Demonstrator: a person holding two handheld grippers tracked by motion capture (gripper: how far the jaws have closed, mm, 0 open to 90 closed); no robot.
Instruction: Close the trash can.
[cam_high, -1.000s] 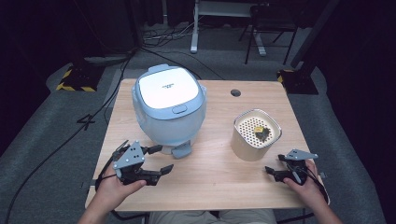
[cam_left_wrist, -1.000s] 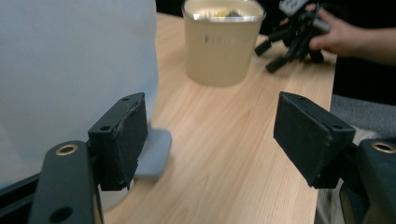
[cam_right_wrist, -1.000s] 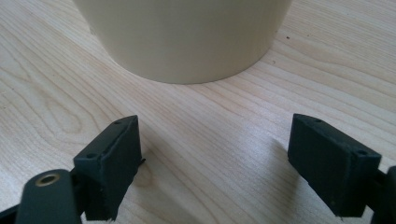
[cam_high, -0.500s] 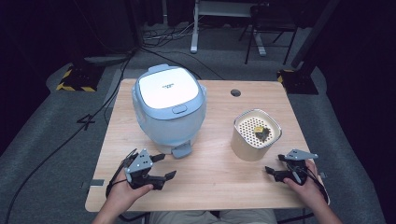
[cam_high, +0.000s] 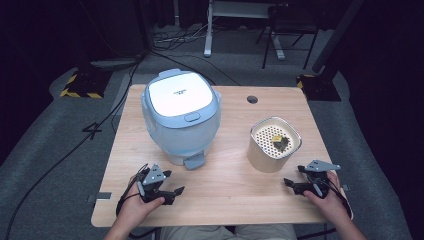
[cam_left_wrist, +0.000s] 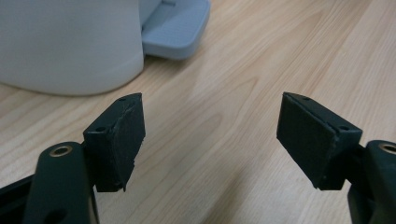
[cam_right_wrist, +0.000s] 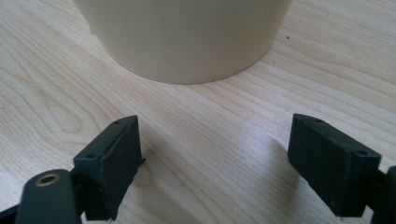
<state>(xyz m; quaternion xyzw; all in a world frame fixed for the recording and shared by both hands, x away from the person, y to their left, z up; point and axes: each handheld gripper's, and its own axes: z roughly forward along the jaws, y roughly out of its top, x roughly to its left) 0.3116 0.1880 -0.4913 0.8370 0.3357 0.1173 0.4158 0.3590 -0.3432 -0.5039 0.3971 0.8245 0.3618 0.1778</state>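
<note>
Left gripper (cam_high: 172, 190) low over the wooden table (cam_high: 230, 200), jaws spread wide with bare wood between them, having just been opening a touch further; pale blue rice cooker (cam_high: 181, 117) ahead of its jaws and off toward the left one, near but apart, lid down, with the cooker's small blue foot tab (cam_left_wrist: 176, 28) just beyond the gap, seen in the left gripper view. Right gripper (cam_high: 295, 184) resting low near the table's front edge, jaws likewise parted and empty; cream perforated-top canister (cam_high: 274, 145) straight ahead of the jaws, close yet untouched, something dark and yellow lying on its holed top.
</note>
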